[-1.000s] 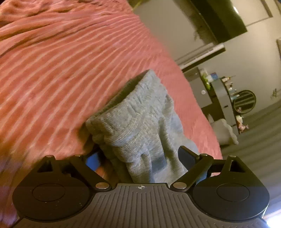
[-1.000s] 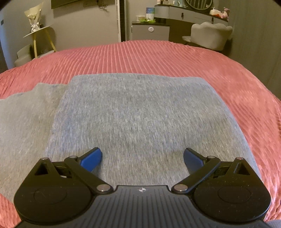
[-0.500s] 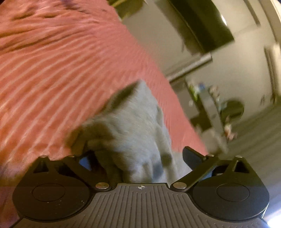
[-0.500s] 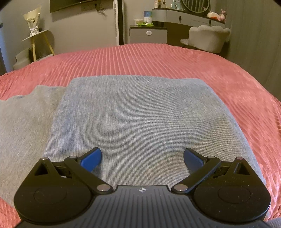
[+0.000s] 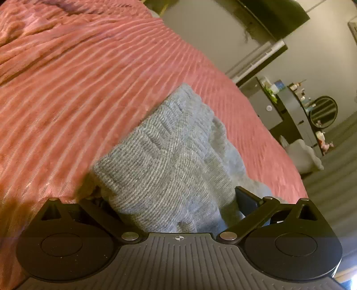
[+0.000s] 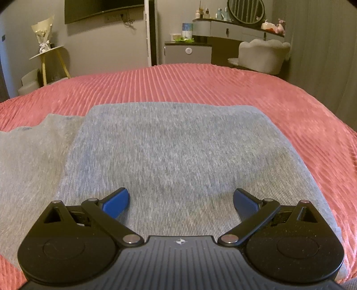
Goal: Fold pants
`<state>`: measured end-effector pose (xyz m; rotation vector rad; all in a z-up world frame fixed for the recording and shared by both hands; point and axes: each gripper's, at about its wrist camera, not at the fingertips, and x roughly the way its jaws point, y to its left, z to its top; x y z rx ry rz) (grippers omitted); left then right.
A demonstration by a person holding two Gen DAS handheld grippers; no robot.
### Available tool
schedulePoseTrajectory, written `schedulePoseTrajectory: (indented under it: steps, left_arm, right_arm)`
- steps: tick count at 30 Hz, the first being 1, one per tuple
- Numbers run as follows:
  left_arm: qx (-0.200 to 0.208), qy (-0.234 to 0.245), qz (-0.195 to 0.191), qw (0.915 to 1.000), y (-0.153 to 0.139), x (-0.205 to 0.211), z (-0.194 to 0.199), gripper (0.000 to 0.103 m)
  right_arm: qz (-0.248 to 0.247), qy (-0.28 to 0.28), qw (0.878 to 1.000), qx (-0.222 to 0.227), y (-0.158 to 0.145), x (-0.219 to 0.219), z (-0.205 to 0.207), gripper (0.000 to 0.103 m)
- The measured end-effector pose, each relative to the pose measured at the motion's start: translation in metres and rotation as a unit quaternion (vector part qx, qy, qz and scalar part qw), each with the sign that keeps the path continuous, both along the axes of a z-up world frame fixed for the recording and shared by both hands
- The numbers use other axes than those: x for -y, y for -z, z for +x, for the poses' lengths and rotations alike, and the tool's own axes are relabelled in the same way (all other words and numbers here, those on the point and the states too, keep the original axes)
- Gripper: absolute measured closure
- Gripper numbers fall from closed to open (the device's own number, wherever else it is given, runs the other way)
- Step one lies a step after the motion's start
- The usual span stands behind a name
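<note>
A pair of grey ribbed-knit pants (image 6: 178, 156) lies on a bed covered with a salmon-pink corded bedspread (image 6: 200, 82), the upper layer folded into a flat, roughly square panel that fills the middle of the right wrist view, with a paler grey layer showing from beneath it at the left edge. The right tool (image 6: 181, 201) hovers low over the near edge of that panel, its blue-padded fingers (image 6: 116, 201) spread wide apart with only flat cloth below them and nothing pinched.

In the left wrist view, a bunched, ribbed end of the same grey pants (image 5: 169, 160) rises in a heap from the bedspread (image 5: 89, 89) and runs down between the fingers of the left tool (image 5: 178, 205). That tool's jaws have just been opening and now stand wide; the right finger (image 5: 245, 200) is clear of the cloth's main bulk, while the left finger is hidden behind the fabric, so contact on that side cannot be told. The cloth sits between the jaws without being squeezed.

Beyond the bed, the right wrist view shows a grey wall with a dark wall-mounted screen (image 6: 100, 9), a small round side table on yellow legs (image 6: 48, 53) holding a wrapped bouquet, a grey cabinet (image 6: 188, 52), a dressing table with a round mirror (image 6: 245, 11), and a pale shell-backed chair (image 6: 263, 55).
</note>
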<state>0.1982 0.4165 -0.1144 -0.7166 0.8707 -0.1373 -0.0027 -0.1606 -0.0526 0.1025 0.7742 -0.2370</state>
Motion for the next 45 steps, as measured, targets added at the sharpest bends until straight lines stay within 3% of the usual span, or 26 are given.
schedulePoseTrajectory:
  steps: [2,3,5,9,12,14,17,20,26,28,30,34,40,45]
  left_arm:
    - [-0.003,-0.003,0.015,0.9999,-0.003,0.002,0.003,0.008]
    - [-0.005,-0.004,0.03,0.9995,-0.003,0.001,0.001,0.022]
    - [-0.005,0.0,0.037,0.9993,-0.001,-0.003,-0.007,0.037]
    - [0.02,0.006,0.041,0.9989,-0.009,-0.003,-0.014,0.055]
    - [0.049,0.016,0.045,0.9977,-0.02,0.002,-0.014,0.057]
    - [0.047,0.015,0.048,0.9977,-0.021,0.005,-0.011,0.057]
    - [0.029,0.009,0.047,0.9984,-0.016,0.004,-0.008,0.054]
    - [-0.015,-0.014,0.043,0.9989,-0.005,-0.001,-0.005,0.047]
    - [-0.044,-0.029,-0.005,0.9986,0.009,-0.012,0.001,0.039]
    - [-0.052,-0.032,0.003,0.9981,0.007,-0.01,0.003,0.04]
    - [-0.054,-0.03,0.037,0.9974,0.0,-0.002,0.004,0.05]
    - [-0.021,-0.014,0.088,0.9958,-0.024,0.015,-0.003,0.06]
    - [0.048,-0.022,0.069,0.9962,-0.071,0.026,-0.026,0.062]
    - [0.112,0.005,0.112,0.9873,-0.124,0.07,-0.042,0.062]
  right_arm:
    - [0.002,0.001,1.0,-0.008,-0.002,0.0,0.003,0.003]
    - [0.003,0.001,1.0,-0.01,-0.002,0.0,0.004,0.003]
    - [0.006,0.002,1.0,-0.013,-0.002,0.0,0.005,0.003]
    - [0.004,0.004,1.0,-0.016,-0.003,-0.001,0.005,0.003]
    - [0.004,0.004,1.0,-0.017,-0.003,-0.002,0.006,0.003]
    - [0.004,0.003,1.0,-0.018,-0.003,-0.002,0.006,0.003]
    - [0.005,0.003,1.0,-0.02,-0.003,-0.002,0.007,0.003]
    - [0.004,0.003,1.0,-0.019,-0.003,-0.002,0.006,0.003]
    - [0.003,0.003,1.0,-0.018,-0.003,-0.003,0.006,0.003]
    - [0.003,0.003,1.0,-0.019,-0.003,-0.003,0.006,0.003]
    - [0.004,0.002,1.0,-0.019,-0.003,-0.002,0.006,0.003]
    - [0.008,-0.002,1.0,-0.019,-0.006,0.0,0.004,0.003]
    - [0.037,0.026,0.999,0.007,-0.018,0.014,-0.007,0.003]
    - [0.053,0.056,0.996,0.034,-0.034,0.031,-0.018,0.003]
